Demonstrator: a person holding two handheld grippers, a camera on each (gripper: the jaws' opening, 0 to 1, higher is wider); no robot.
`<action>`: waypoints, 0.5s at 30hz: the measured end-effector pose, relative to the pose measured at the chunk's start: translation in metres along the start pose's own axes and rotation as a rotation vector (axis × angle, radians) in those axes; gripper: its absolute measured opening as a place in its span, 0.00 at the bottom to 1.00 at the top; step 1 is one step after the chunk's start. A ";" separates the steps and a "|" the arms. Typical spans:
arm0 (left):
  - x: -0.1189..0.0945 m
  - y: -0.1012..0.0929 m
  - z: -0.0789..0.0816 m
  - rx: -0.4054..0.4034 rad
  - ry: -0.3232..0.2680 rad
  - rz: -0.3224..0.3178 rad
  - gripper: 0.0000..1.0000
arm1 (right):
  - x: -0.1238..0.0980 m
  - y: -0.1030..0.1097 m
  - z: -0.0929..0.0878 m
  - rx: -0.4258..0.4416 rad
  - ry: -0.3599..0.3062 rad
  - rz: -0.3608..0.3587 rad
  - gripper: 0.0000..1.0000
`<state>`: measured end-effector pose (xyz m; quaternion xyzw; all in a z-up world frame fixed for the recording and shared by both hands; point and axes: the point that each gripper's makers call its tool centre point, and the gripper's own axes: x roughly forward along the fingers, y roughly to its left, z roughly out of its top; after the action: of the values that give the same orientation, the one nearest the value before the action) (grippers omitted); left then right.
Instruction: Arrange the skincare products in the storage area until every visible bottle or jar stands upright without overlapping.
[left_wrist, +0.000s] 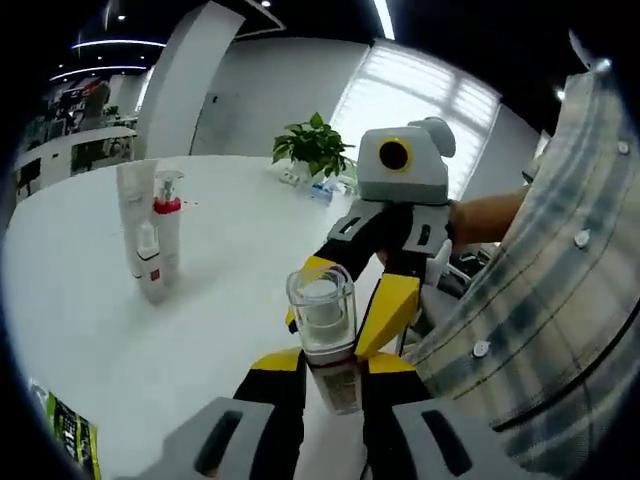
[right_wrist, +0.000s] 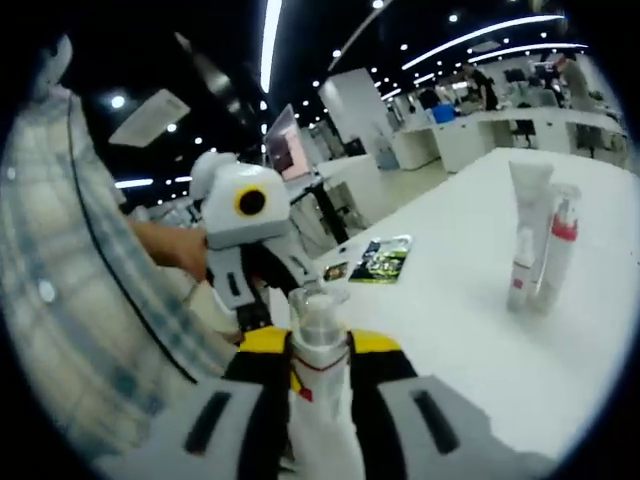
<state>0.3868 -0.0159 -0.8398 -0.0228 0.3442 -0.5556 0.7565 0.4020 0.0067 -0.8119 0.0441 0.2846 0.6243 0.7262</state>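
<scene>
Clear-capped pump bottle clamped upright between both hand-held grippers' jaws, left and right.

A: How is the light looking?

B: Ceiling strip lights are burning bright overhead, and the window blinds are glowing almost white, washing out detail there.

A: Any glare or shadow?

B: The white table is reflecting evenly, with soft shadows pooling under the bottles.

A: Sharpness?

B: The fisheye is bending the edges hard, and the right gripper view is looking slightly blurred close in.
</scene>
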 end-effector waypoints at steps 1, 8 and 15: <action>0.000 -0.002 -0.001 0.006 0.008 -0.006 0.20 | 0.000 0.001 -0.002 0.000 0.006 0.005 0.20; 0.001 0.000 -0.002 0.003 0.011 0.001 0.21 | 0.000 0.001 -0.003 -0.018 0.005 0.001 0.19; 0.001 0.019 -0.001 -0.075 -0.007 0.111 0.21 | 0.001 -0.017 0.004 -0.071 -0.022 -0.097 0.19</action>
<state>0.4024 -0.0095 -0.8492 -0.0341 0.3631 -0.4995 0.7858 0.4189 0.0048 -0.8159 0.0115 0.2561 0.5973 0.7599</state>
